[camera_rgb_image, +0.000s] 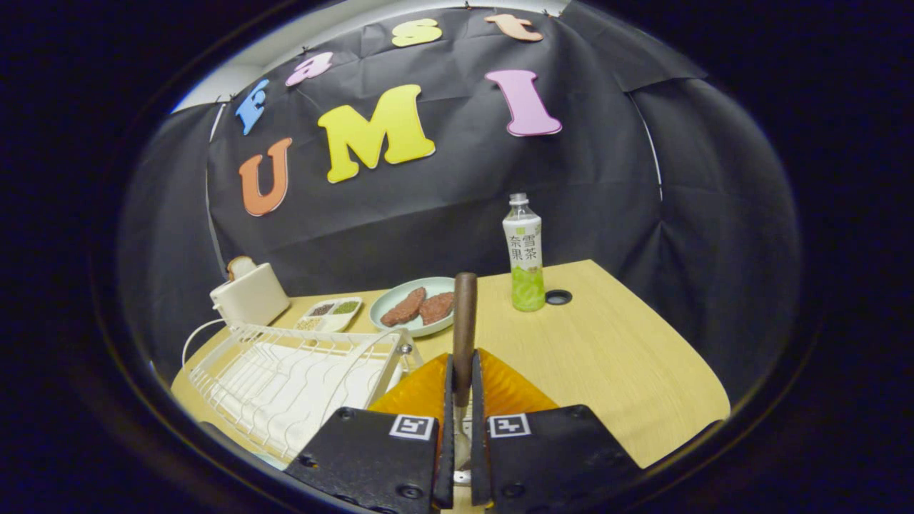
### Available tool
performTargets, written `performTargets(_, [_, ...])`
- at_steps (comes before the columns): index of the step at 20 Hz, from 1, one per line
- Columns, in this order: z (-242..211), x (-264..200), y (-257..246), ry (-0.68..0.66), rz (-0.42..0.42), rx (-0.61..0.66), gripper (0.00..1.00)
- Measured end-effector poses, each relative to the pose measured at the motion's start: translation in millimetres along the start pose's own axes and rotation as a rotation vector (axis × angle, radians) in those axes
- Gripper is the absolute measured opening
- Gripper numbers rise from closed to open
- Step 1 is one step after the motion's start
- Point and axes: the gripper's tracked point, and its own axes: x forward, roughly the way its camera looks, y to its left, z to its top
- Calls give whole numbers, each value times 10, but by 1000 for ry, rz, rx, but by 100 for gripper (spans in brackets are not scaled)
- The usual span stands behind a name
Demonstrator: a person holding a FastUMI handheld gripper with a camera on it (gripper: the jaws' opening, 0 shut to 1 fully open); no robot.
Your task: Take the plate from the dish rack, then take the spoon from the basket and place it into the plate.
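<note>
Fingers of the gripper (462, 400) pinched nearly together on the spoon (464, 325), its stiff, light, likely slippery wooden handle upright above the orange plate (510, 389) beside the dish rack (285, 385) near the table's front edge.

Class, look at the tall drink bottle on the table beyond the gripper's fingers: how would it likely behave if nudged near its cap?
The bottle is tall and narrow and stands upright, so it would probably tip rather than slide. Liquid shows only in its lower part, so it is likely fairly light. Being round, it would probably roll once down. The gripper is shut on a spoon handle.
</note>
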Motion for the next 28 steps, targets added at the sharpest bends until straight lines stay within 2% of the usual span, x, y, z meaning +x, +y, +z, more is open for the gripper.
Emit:
performTargets(7, [358,-505,63,-113,-95,-51,13])
performTargets(13, [725,-1305,264,-228,-132,-100,13])
performTargets(15, [748,-1601,433,-259,-118,-108,13])
performTargets(20, [405,-2124,874,-277,-54,-89,13])
performTargets(22, [217,-2272,981,-295,-57,-86,13])
performTargets(24, [-3,-2382,1114,-306,-63,-90,13])
performTargets(28, [-471,-2512,1437,-299,-22,-75,14])
